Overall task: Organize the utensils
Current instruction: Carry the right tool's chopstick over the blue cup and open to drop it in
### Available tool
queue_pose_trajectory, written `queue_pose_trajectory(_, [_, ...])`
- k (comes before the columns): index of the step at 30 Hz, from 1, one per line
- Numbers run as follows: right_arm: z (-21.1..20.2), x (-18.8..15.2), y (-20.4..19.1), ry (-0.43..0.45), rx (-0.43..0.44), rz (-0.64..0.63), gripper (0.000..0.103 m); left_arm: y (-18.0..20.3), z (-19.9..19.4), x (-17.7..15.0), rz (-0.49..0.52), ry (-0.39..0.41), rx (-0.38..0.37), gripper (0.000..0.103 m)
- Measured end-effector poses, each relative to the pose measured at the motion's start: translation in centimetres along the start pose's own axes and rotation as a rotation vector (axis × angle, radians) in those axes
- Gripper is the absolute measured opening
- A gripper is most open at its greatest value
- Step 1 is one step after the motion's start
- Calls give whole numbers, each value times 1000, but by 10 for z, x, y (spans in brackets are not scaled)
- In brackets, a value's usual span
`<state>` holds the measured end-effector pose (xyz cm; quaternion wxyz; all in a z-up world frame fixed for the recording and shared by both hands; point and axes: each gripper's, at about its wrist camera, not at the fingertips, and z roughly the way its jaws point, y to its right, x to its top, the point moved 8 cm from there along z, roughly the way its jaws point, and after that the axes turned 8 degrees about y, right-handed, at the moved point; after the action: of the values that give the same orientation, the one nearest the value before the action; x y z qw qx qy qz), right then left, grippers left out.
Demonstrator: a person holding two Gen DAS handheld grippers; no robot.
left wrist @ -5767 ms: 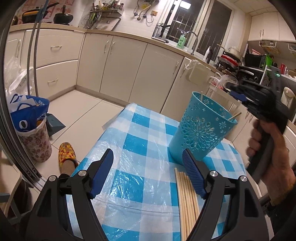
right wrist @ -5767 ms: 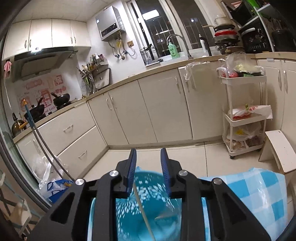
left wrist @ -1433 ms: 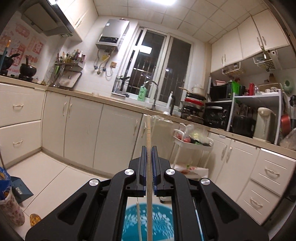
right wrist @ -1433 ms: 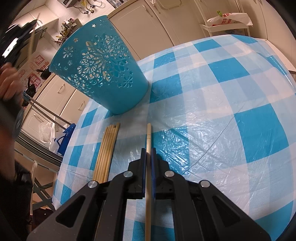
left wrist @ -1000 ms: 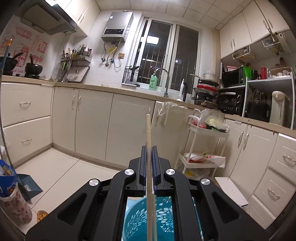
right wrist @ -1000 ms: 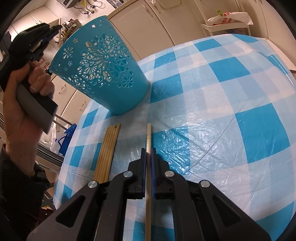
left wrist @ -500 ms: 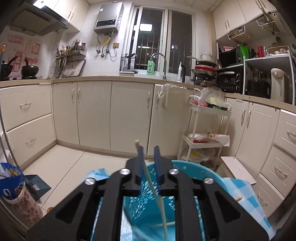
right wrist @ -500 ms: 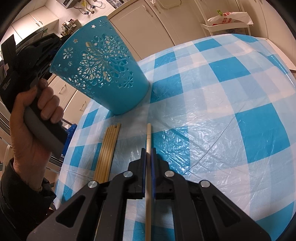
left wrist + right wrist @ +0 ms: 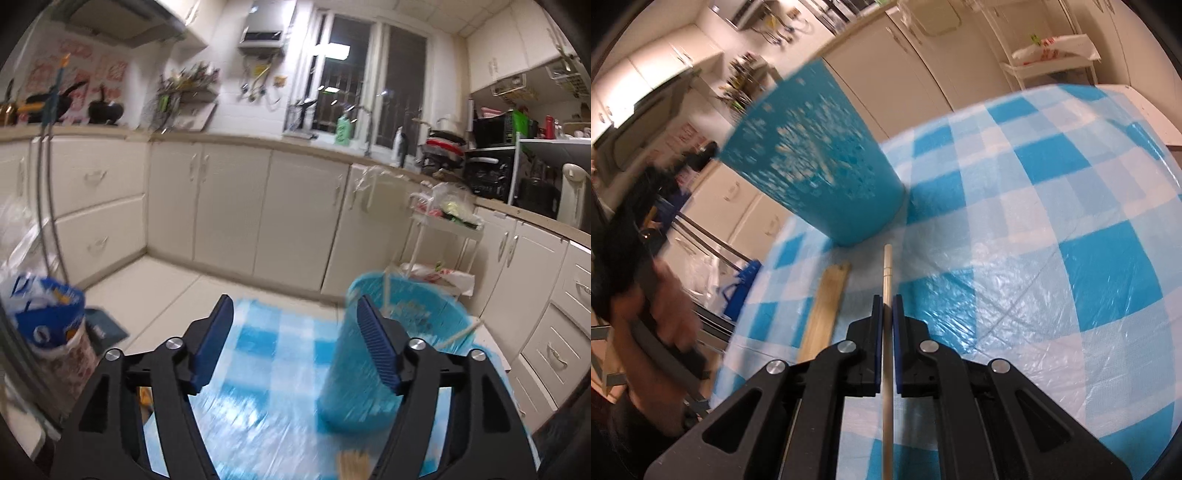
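A teal cut-out holder (image 9: 373,369) stands on the blue checked table; chopsticks (image 9: 386,291) lean inside it. My left gripper (image 9: 295,332) is open and empty, up and to the left of the holder. My right gripper (image 9: 885,306) is shut on one chopstick (image 9: 887,273) that points toward the holder (image 9: 820,173), low over the table. A bundle of several chopsticks (image 9: 823,306) lies flat on the table left of it; it also shows in the left wrist view (image 9: 352,463). The hand with the left gripper (image 9: 635,236) is at the far left, blurred.
The table (image 9: 1052,229) has a blue and white checked plastic cover. Kitchen cabinets (image 9: 236,214) run behind it. A white trolley (image 9: 439,240) stands beyond the holder. A blue bag (image 9: 40,314) sits on the floor at the left.
My left gripper has opened, dropped its chopstick into the holder and swung back and to the left. My right gripper still holds its chopstick and has barely shifted.
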<state>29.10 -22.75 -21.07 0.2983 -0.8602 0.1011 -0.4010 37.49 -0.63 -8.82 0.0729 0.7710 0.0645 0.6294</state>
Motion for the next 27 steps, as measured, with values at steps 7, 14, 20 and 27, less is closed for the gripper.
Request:
queue_pose_trajectory(7, [-22, 20, -20, 98, 93, 46, 6, -39, -9, -49, -70, -121, 44, 67])
queue_pose_trajectory(14, [-54, 89, -72, 262, 193, 7, 6, -53, -14, -66, -125, -160, 47, 67])
queue_pose_trajectory(20, [-58, 148, -115, 362, 243, -57, 6, -61, -18, -68, -167, -169, 47, 67])
queue_pose_trajectory(27, [-31, 217, -146, 513, 160, -170, 6, -68, -25, -68, -213, -171, 38, 67])
